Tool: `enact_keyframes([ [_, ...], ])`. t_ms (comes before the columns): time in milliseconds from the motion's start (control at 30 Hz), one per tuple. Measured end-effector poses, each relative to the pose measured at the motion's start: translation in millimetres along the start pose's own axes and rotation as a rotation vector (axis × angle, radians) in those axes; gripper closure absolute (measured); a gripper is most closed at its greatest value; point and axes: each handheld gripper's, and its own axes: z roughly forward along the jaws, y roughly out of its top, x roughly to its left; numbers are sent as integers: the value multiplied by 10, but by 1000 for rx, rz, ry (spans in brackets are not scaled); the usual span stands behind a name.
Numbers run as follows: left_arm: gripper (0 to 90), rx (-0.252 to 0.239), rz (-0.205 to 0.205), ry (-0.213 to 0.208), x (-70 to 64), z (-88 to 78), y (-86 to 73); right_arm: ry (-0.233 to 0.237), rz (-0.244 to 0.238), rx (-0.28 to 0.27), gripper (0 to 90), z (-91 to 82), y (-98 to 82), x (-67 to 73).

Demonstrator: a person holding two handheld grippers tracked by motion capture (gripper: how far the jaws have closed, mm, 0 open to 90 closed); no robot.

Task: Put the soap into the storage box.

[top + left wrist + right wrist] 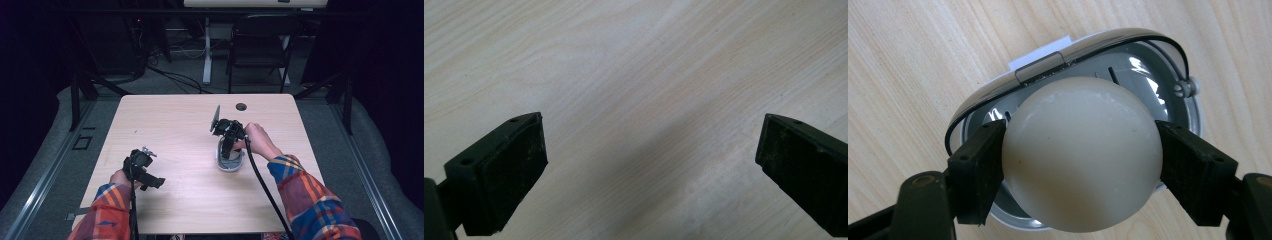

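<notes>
The right gripper [1082, 155] is clamped on a smooth, cream-white egg [1082, 150] — its two black jaws press the egg's left and right flanks, their pads matte and slightly scuffed. Directly beyond the egg sits an oval egg slicer [1178, 65] of shiny grey metal, with a thin wire frame arching along its far rim; the egg hangs over its hollow, though whether it touches the bottom cannot be told. In the high view the right gripper [228, 145] points down into that slicer [229, 162] near the middle of the pale, fine-grained wooden table [190, 125].

The left gripper [651, 150] stands wide open — bare wood between its jaws. In the high view it [150, 181] sits well apart from the slicer, near the table's front left.
</notes>
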Motion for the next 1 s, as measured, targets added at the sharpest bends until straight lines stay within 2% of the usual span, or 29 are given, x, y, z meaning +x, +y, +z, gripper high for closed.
enact_keyframes([
  [133, 1, 3, 0, -2, 0, 1, 0, -1, 3, -16, 234, 17, -12, 0],
  [667, 1, 6, 1, -3, -3, 7, 0, 6, -6, -13, 232, 59, -40, -20],
  [833, 1, 10, 1, -4, -4, 11, 1, 29, 6, -16, 229, 65, -70, -39],
  [1000, 1, 15, 2, -6, -5, 14, 2, 45, 14, -46, 231, 17, -115, -64],
])
